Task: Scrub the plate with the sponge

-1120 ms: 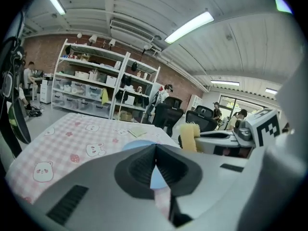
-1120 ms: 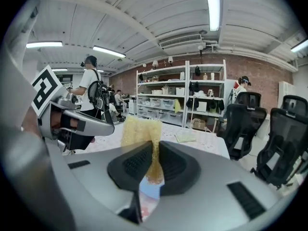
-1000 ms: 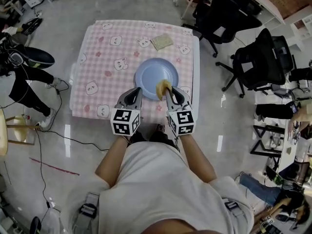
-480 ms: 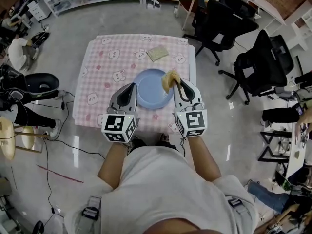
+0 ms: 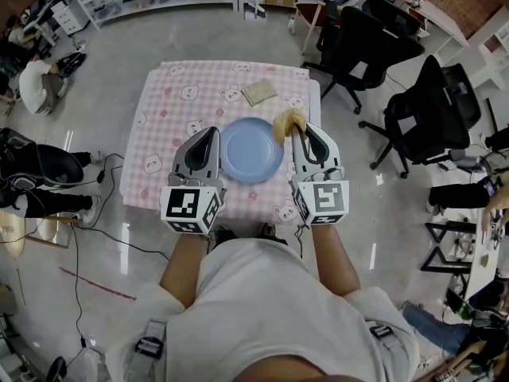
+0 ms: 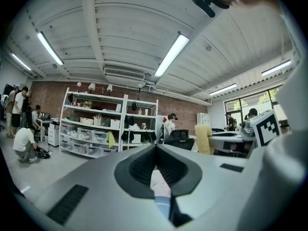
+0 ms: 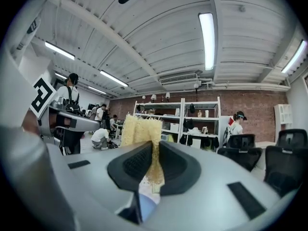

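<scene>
- The left gripper [image 5: 210,134] is just left of the blue plate [image 5: 251,151], with its jaws pressed together and empty.
- The right gripper [image 5: 297,131] pinches the yellow sponge [image 5: 288,121] by the plate's far right rim, so the plate lies to its left.
</scene>
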Action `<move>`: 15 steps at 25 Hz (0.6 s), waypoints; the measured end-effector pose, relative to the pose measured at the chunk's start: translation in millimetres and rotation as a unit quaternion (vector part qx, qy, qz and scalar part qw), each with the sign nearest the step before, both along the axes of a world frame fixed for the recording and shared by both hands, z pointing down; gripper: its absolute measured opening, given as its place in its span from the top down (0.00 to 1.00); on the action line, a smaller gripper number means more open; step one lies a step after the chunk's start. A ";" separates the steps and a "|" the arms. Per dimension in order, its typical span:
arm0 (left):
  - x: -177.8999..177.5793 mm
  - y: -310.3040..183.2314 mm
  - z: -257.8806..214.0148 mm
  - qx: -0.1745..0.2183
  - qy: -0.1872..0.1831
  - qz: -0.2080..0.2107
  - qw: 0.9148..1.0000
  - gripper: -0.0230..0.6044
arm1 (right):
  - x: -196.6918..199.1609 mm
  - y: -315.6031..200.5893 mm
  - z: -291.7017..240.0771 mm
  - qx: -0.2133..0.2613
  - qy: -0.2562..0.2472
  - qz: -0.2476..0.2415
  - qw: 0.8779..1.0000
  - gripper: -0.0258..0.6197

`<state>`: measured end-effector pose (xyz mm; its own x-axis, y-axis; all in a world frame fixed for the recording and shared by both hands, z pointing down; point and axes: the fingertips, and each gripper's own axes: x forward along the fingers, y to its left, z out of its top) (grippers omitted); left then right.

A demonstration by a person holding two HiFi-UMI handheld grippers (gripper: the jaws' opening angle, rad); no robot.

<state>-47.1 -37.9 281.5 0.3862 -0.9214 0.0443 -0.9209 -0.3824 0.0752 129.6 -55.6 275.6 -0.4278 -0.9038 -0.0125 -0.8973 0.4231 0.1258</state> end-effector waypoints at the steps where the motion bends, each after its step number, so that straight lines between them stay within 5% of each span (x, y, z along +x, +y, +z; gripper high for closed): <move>1: -0.4 -0.6 1.3 -0.002 0.002 -0.001 1.000 0.95 | -0.5 -0.3 -0.1 0.000 0.000 -0.001 1.000 0.89; 15: -0.4 3.5 6.3 -0.008 0.004 -0.006 1.000 0.95 | -7.6 0.2 -4.7 0.007 0.005 -0.012 1.000 0.89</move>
